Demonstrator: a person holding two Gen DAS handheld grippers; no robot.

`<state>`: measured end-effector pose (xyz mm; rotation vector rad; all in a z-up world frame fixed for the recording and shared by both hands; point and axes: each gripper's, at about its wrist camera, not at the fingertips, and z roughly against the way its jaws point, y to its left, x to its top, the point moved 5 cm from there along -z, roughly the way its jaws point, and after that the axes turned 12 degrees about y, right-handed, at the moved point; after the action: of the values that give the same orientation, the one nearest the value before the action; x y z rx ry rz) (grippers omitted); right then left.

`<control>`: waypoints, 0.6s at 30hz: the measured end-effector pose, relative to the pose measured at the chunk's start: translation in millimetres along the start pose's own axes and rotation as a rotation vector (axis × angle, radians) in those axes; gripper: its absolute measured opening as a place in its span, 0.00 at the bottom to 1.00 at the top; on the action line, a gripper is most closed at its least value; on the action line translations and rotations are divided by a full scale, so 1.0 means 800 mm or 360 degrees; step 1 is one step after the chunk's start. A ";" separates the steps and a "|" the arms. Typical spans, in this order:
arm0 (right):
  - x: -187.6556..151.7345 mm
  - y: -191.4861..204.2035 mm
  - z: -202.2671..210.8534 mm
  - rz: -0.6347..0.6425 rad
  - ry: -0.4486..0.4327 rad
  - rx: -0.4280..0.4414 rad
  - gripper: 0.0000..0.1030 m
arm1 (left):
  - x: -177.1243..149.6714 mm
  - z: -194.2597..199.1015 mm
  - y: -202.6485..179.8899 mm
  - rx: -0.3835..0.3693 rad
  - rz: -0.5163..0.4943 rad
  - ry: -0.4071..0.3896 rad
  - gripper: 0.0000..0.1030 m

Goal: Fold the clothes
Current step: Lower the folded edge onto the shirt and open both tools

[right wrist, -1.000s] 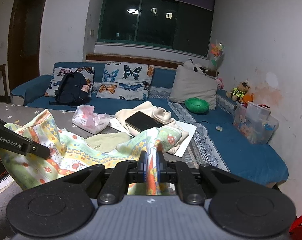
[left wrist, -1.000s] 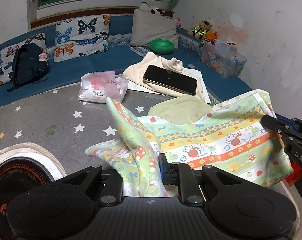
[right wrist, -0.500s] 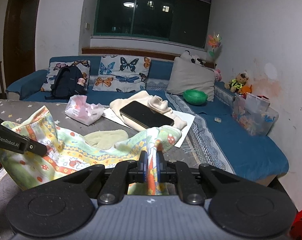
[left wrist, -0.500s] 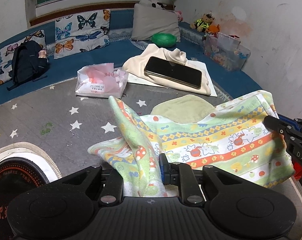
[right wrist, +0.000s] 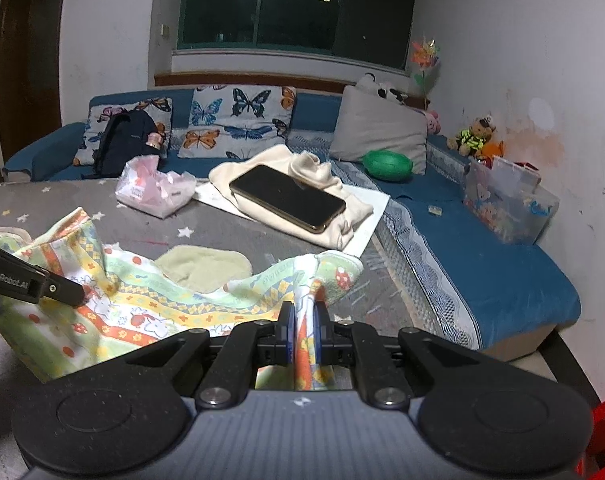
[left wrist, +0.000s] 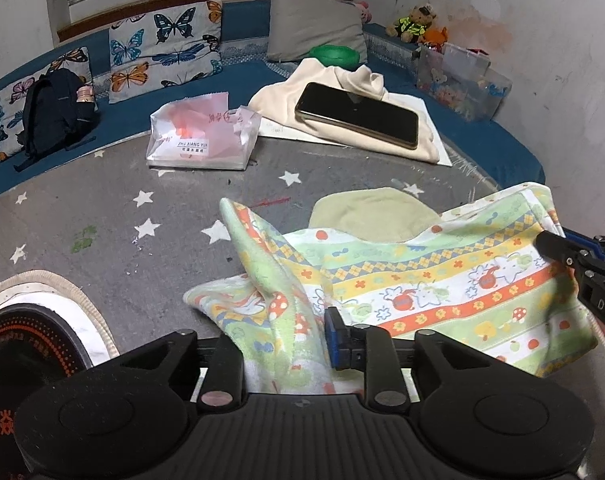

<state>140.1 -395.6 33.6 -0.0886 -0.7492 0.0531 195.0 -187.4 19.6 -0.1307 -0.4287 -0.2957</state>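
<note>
A green, yellow and orange cartoon-print cloth (left wrist: 442,292) hangs stretched between my two grippers, just above the grey star-print table (left wrist: 150,184). My left gripper (left wrist: 290,344) is shut on one bunched corner of it. My right gripper (right wrist: 304,328) is shut on the opposite corner; the cloth (right wrist: 150,304) sags to the left of it. A pale green cloth (left wrist: 370,216) lies flat on the table beyond, partly hidden by the print cloth; it also shows in the right wrist view (right wrist: 206,264).
A pink tissue pack (left wrist: 202,140) and a cream garment (left wrist: 334,84) with a black phone (left wrist: 358,116) on it lie at the table's far side. A round stove plate (left wrist: 26,340) sits at near left. A blue sofa (right wrist: 482,240) with cushions and a backpack (left wrist: 54,112) stands behind.
Both grippers have moved forward and lower over the table with the cloth still held. The far objects look closer and the cloth sags nearer the tabletop.
</note>
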 end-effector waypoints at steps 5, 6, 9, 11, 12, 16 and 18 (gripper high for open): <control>-0.004 -0.004 -0.010 -0.0017 0.0035 -0.0017 0.09 | -0.003 -0.005 0.004 0.0018 0.0000 0.0014 0.30; -0.005 -0.005 -0.012 -0.0021 0.0042 -0.0022 0.09 | -0.003 -0.006 0.005 0.0021 -0.0003 0.0016 0.30; -0.009 -0.008 -0.019 -0.0035 0.0061 -0.0032 0.09 | -0.004 -0.007 0.006 0.0031 0.0000 0.0025 0.33; -0.011 -0.010 -0.022 -0.0046 0.0068 -0.0039 0.10 | -0.005 -0.009 0.007 0.0046 -0.0003 0.0028 0.35; -0.012 -0.011 -0.022 -0.0051 0.0072 -0.0044 0.10 | -0.006 -0.009 0.007 0.0053 -0.0004 0.0031 0.37; -0.013 -0.017 -0.023 -0.0072 0.0086 -0.0059 0.11 | -0.008 -0.012 0.008 0.0075 -0.0010 0.0040 0.42; -0.015 -0.019 -0.020 -0.0072 0.0082 -0.0060 0.11 | -0.010 -0.011 0.007 0.0086 -0.0019 0.0039 0.45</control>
<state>142.6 -412.5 15.4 -0.1086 -0.7004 -0.0067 193.1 -182.1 7.5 -0.0719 -0.4132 -0.2973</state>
